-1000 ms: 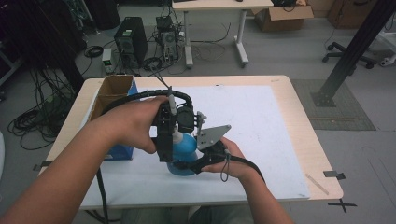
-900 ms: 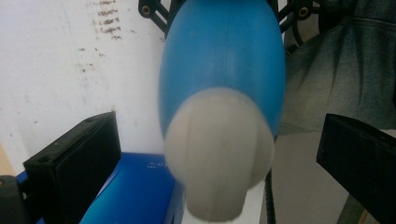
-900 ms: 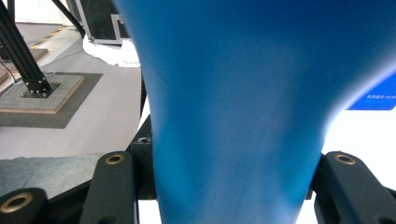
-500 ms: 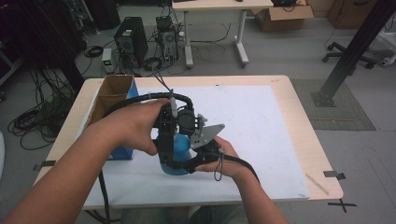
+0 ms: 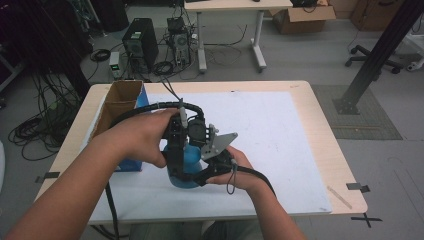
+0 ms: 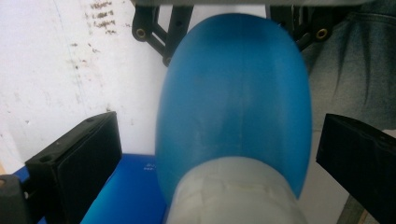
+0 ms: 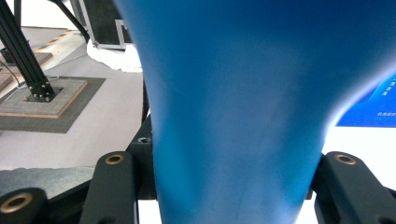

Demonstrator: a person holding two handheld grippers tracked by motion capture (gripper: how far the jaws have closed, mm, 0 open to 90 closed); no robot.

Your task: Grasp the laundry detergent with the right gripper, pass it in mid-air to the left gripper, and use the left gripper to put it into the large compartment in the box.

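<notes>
A blue bottle (image 5: 184, 172) with a white cap stands on the white sheet (image 5: 270, 130) near the table's front. My left gripper (image 5: 176, 159) comes down on it from above. In the left gripper view its jaws flank the white cap (image 6: 233, 191) with a gap on each side, so the left gripper (image 6: 219, 128) is open. My right gripper (image 5: 197, 175) reaches in from the right under its grey plate (image 5: 221, 144). In the right gripper view the blue bottle (image 7: 233, 93) sits tight between the jaws, and the right gripper (image 7: 231, 161) is shut on it.
An open cardboard box (image 5: 120, 100) with a blue side (image 5: 131, 164) lies at the table's left, just behind my left hand. The wooden table edge (image 5: 345, 175) runs past the sheet on the right. Cables, computers and a desk stand on the floor beyond.
Both hands and the bottle have drifted a little left and toward the near edge. The left gripper has sunk lower over the bottle's top.
</notes>
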